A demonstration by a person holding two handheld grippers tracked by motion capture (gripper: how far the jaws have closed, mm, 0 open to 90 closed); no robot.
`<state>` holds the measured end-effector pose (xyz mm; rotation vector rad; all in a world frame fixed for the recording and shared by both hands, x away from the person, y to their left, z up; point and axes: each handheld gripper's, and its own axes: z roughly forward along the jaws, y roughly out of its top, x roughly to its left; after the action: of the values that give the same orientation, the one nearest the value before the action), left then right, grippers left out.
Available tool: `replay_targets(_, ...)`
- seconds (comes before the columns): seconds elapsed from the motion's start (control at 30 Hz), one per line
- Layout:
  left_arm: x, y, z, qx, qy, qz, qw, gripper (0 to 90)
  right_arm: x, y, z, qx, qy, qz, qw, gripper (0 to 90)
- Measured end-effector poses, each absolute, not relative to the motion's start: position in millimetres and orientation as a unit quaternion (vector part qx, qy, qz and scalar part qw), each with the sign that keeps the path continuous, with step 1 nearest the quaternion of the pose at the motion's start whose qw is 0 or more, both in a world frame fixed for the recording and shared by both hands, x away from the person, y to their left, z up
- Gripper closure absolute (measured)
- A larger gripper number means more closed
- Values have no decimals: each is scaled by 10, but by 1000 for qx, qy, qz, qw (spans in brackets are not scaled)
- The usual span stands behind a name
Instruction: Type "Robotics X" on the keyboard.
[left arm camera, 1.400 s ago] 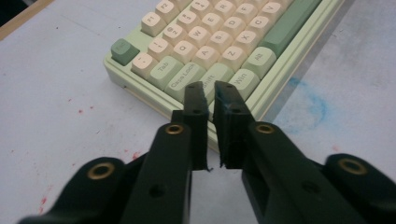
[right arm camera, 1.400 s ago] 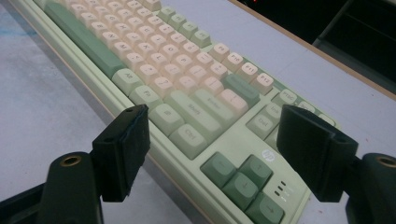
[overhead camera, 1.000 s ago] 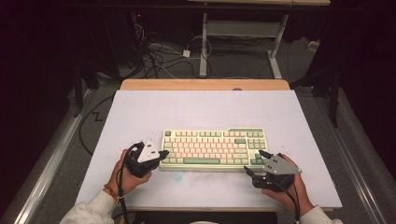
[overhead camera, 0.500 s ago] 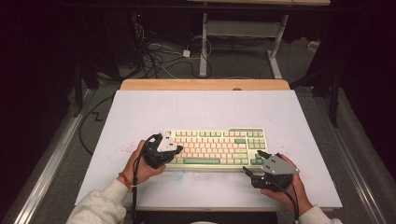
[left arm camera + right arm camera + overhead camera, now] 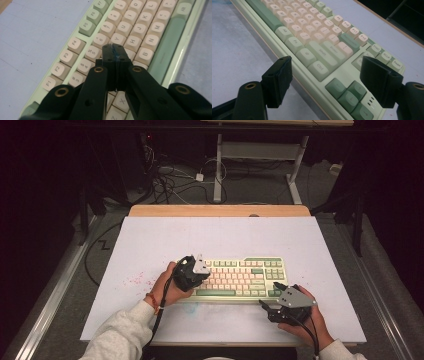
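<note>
left gripper [image 5: 196,271] has slid over keyboard [image 5: 250,276].

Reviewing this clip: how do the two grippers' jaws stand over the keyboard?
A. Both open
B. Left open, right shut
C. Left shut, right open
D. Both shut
C. In its own view the left gripper has its jaws pressed together above the keyboard letter keys, while the right gripper has its jaws spread wide at the keyboard's arrow-key corner.

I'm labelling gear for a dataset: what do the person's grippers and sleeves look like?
Both the left gripper and right gripper are black with grey three-cornered top plates, brass-ringed pivots and trailing black cables. The sleeves are light grey; a reddish band circles the left wrist.
</note>
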<state>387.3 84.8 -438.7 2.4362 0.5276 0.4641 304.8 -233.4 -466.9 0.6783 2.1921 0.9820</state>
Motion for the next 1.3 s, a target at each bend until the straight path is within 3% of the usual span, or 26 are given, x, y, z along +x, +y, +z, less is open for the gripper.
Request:
replay_targets(0.8,4034,613,-4501,929,195,175,263,873,3048,-2312,-4695,250,841,363,312,269)
replay_targets(1.3,3970,658,-4413,920,188,192,284,827,3045,-2320,-4683,248,841,363,315,269)
